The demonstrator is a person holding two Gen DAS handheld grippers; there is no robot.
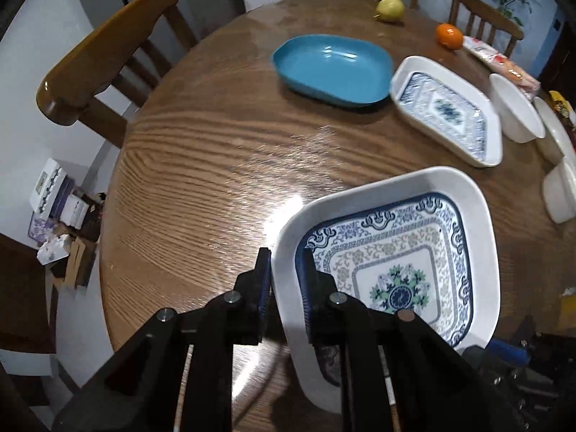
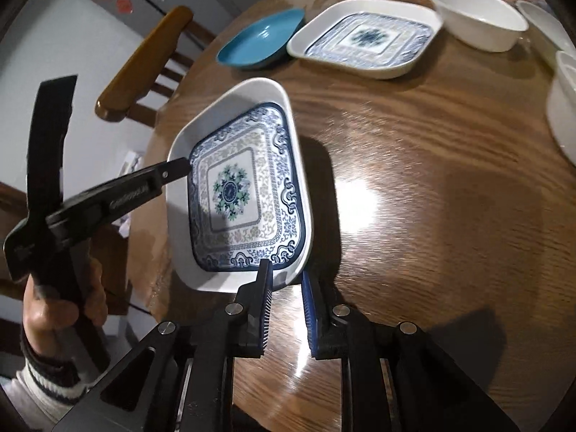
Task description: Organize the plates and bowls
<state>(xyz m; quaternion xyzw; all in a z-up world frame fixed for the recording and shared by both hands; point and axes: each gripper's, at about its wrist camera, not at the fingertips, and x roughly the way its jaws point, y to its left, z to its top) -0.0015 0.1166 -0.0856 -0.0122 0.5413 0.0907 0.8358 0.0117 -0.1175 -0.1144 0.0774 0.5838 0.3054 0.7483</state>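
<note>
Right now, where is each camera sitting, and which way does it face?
Left wrist: on the left gripper, looking down its fingers, which clamp the near patterned plate's rim.
Right wrist: on the right gripper, which pinches that plate; the left gripper and hand show.
Shared: this plate, blue dish and second patterned plate.

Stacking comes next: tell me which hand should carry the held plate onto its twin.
Left, probably. The left gripper clamps the held plate squarely across its rim, fingers deep; the right gripper pinches only a corner. The twin plate lies ahead, unobstructed.
</note>
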